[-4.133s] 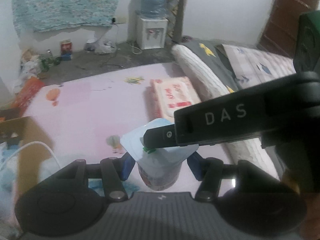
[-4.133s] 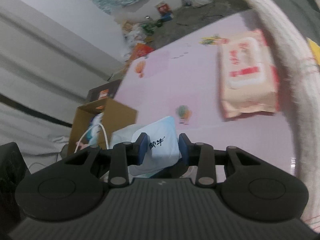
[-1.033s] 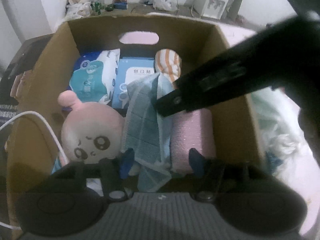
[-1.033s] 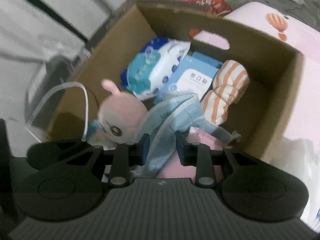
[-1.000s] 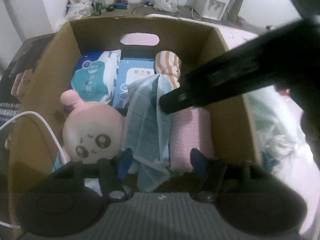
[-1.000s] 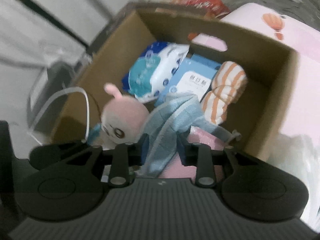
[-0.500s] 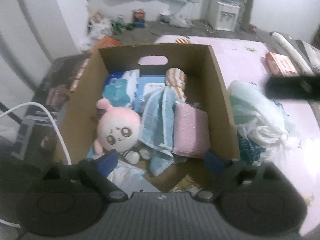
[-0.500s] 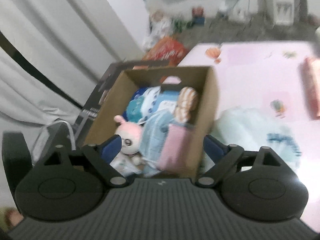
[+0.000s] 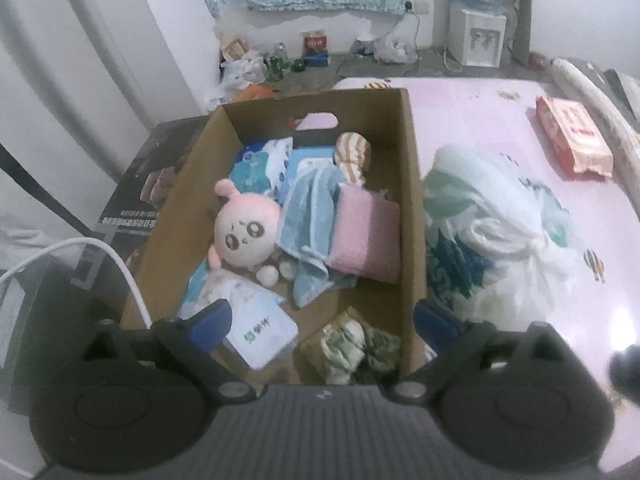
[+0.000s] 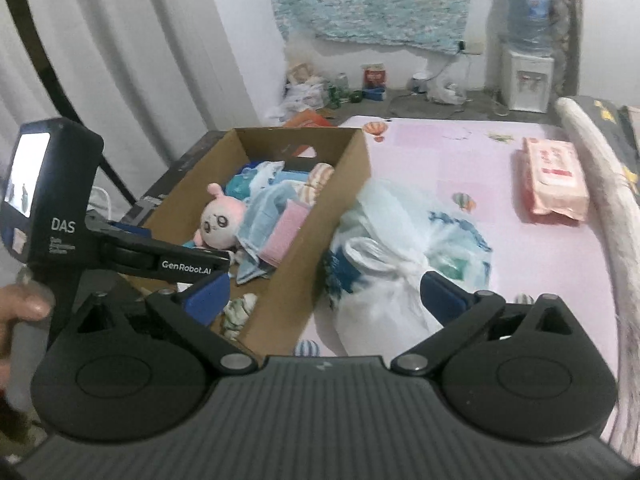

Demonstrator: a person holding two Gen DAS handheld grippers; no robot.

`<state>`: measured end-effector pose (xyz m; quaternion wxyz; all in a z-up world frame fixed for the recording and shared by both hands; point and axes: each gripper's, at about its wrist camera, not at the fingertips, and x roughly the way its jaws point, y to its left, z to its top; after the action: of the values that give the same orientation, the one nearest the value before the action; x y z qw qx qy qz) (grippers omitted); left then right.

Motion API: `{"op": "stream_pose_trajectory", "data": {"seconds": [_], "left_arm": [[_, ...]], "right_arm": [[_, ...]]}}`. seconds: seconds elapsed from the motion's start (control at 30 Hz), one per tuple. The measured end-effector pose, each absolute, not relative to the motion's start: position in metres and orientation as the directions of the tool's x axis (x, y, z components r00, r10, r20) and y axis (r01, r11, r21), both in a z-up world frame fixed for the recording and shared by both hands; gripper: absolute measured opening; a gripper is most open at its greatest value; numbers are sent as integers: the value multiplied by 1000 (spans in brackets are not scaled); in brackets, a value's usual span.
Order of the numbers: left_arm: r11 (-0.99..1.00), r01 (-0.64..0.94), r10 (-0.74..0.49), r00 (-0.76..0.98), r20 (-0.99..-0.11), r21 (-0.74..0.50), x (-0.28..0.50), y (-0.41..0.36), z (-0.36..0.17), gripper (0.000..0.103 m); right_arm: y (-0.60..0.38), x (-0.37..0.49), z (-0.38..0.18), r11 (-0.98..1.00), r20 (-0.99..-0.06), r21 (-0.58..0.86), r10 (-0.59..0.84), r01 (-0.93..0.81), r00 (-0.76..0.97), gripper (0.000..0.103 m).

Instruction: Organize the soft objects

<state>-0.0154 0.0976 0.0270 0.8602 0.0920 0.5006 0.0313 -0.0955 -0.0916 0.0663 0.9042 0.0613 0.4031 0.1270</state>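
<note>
With both the left gripper (image 9: 320, 322) and right gripper (image 10: 324, 290) showing jaws wide and empty, most soft stuff (doll (image 9: 244, 234), towel (image 9: 308, 196), pouch (image 9: 262, 330)) sits in the box (image 9: 410, 184), leaving, I judge, the tied bag (image 10: 394, 248) just beside it and wipes pack (image 10: 554, 176) well apart on the mat.

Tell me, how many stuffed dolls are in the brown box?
1. A pink round-headed plush doll lies in the brown cardboard box, left of the light blue towel. More could be hidden beneath the pile.

Plush toy (image 9: 244, 236) in box (image 9: 412, 208), bag (image 9: 500, 240) right
</note>
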Motion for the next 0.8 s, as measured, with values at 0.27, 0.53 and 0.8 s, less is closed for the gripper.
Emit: {"op": "stream_pose_trajectory", "data": {"seconds": [0.27,0.53,0.8], "left_arm": [[990,20,123,401,-908,143,-23,111,19,98],[986,58,131,323,-937,158,-39,133,5,99],[986,41,147,268,-952,164,-64,151,-4,100]], "right_arm": [[-87,-104,45,979,-773,194,191,-62,605,102],[-82,-99,18,974,-821,216,144,67,553,102],[-61,-103,-1,972,-867,232,184,48,464,102]]}}
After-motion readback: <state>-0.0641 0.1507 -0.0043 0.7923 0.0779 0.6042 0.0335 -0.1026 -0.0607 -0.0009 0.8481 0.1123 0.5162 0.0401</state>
